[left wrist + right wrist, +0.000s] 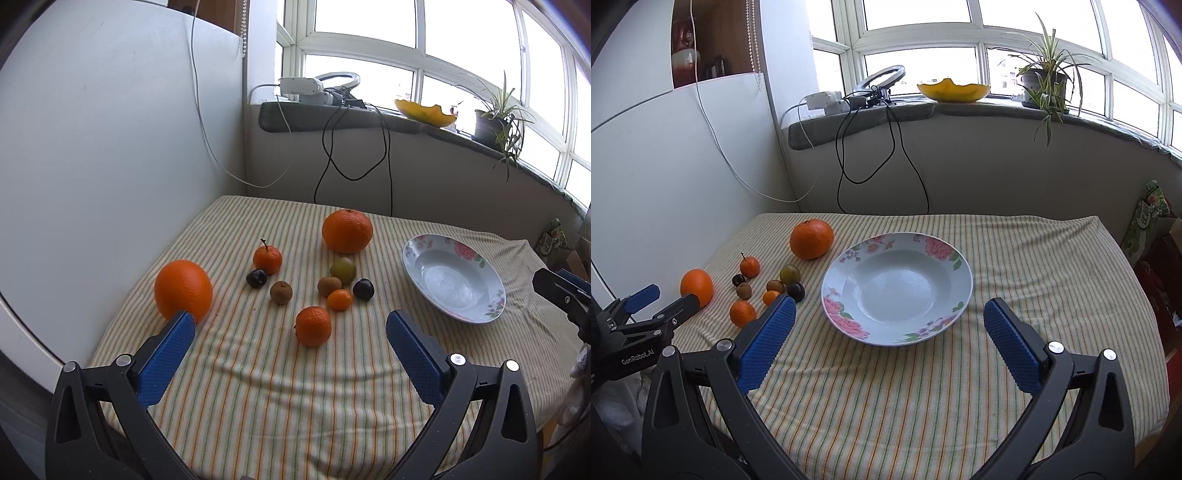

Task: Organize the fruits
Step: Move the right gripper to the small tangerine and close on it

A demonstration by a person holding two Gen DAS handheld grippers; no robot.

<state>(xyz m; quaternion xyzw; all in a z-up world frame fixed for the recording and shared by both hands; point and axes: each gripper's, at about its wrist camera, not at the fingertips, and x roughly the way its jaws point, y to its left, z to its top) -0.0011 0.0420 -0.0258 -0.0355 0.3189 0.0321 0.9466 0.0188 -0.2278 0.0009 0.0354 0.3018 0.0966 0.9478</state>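
Left claw (290,319) spread wide w/ nothing between its blue ribbed pads, hanging low over the desk w/ yellow-green striped cloth (258,398); right claw (889,309) likewise spread wide & empty, its pads either side of the near rim of the white shallow floral-rimmed plate (897,288), which holds nothing. In left wrist view, fruits lie loose on the cloth, all at approx 9 o'clock of the plate: smooth big orange (183,290) at far 9 o'clock, just behind the left pad tip; big flattish orange w/ stem scar (347,230) at 12 o'clock of the cluster; small stemmed tangerine (267,259) touching a dark purple plum (256,278) at its 7 o'clock; brown round kiwi-like fruit (281,292) just beside that plum; near tangerine (313,326) closest to the claw, apart from the rest. Tight group in the centre: green-yellow plum (343,270), second brown fruit (329,286), tiny orange kumquat-like fruit (339,299), second dark plum (363,289), pressed close tog. Right claw shows at the left view's 3 o'clock edge; left claw at the right view's 9 o'clock. Windowsill (960,110) at 12 o'clock carries a yellow scalloped bowl (953,91) & a potted spider plant (1043,79).
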